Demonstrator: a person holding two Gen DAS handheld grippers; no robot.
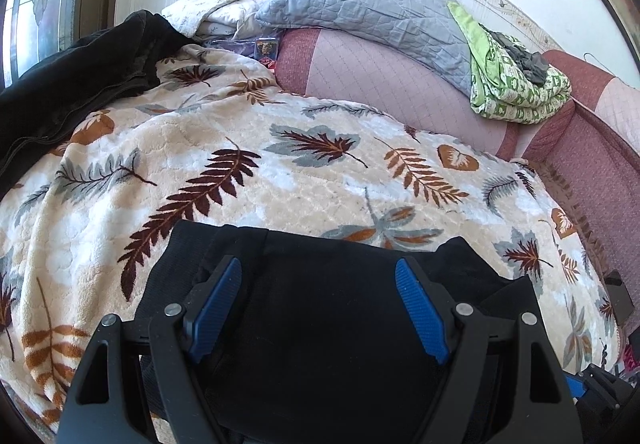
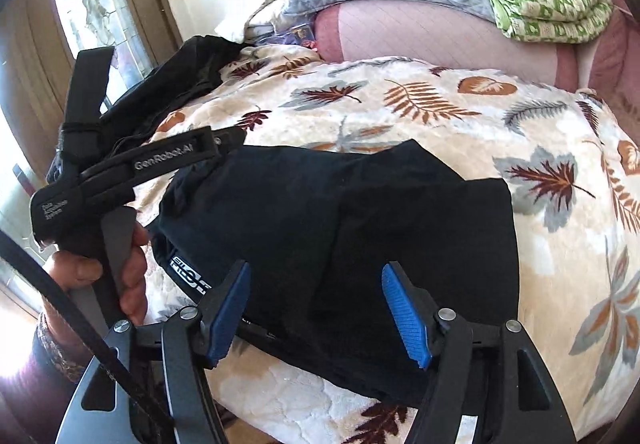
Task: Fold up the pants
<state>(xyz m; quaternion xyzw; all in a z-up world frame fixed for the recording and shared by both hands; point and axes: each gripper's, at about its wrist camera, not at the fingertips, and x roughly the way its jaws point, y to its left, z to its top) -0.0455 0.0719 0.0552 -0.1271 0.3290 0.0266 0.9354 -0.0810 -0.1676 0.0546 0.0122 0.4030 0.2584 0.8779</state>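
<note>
The black pants [image 2: 340, 236] lie folded into a compact bundle on the leaf-patterned blanket [image 2: 460, 108], a white label showing at the bundle's left edge. They also show in the left wrist view [image 1: 328, 304]. My left gripper [image 1: 318, 272] is open just above the near part of the bundle, holding nothing. My right gripper [image 2: 316, 276] is open over the bundle's near edge, holding nothing. The left gripper's body [image 2: 132, 168], held by a hand, shows in the right wrist view at the bundle's left side.
A second black garment [image 1: 80, 76] lies at the blanket's far left by the window. A grey quilted pillow [image 1: 368, 0], a green patterned folded cloth [image 1: 516, 84] and a pink quilted cover [image 1: 380, 84] lie behind. The blanket [image 1: 240, 148] covers the bed.
</note>
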